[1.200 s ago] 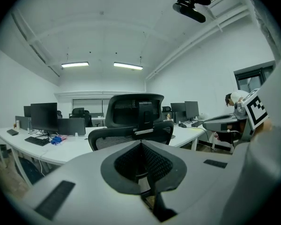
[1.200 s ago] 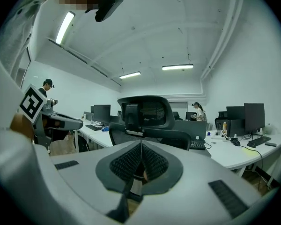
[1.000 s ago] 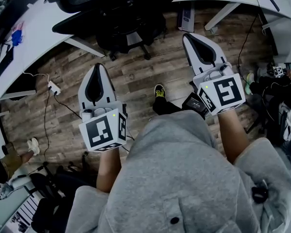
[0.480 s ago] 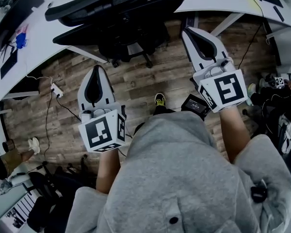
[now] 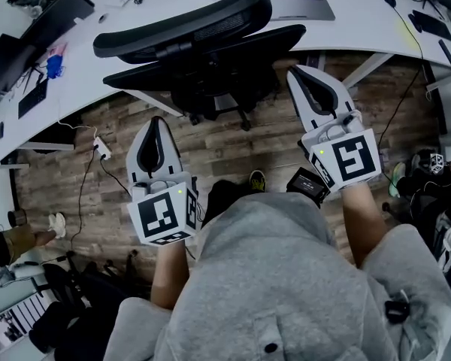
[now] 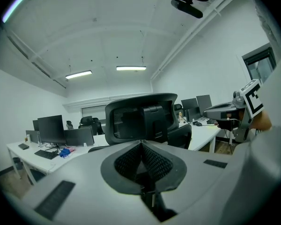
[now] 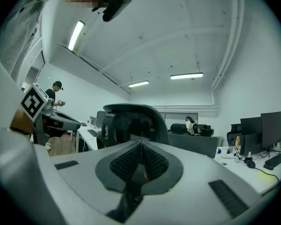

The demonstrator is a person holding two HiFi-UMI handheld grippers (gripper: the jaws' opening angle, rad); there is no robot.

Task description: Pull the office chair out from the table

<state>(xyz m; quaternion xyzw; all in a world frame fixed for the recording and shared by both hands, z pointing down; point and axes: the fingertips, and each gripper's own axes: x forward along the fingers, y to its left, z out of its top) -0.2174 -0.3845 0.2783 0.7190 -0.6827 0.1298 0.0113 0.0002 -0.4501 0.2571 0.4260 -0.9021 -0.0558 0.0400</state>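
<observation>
Office chair (image 5: 203, 43) tucked in at the desk's (image 5: 75, 81) near edge — not pulled out yet.
Backrest's long axis runs along that edge, its back toward the person; the chair lies ahead of both tongs. Right tongs (image 5: 299, 74) nearer, tip just beside the seat's right side; left tongs (image 5: 153, 123) well short. Both clenched on nothing — they'd likely need opening to grab.

Black office chair (image 5: 182, 22), white table (image 5: 64, 89), brown wood-grain floor (image 5: 233, 147)

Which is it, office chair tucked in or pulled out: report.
Tucked in: the office chair sits against the table edge, its backrest overlapping the tabletop.
</observation>
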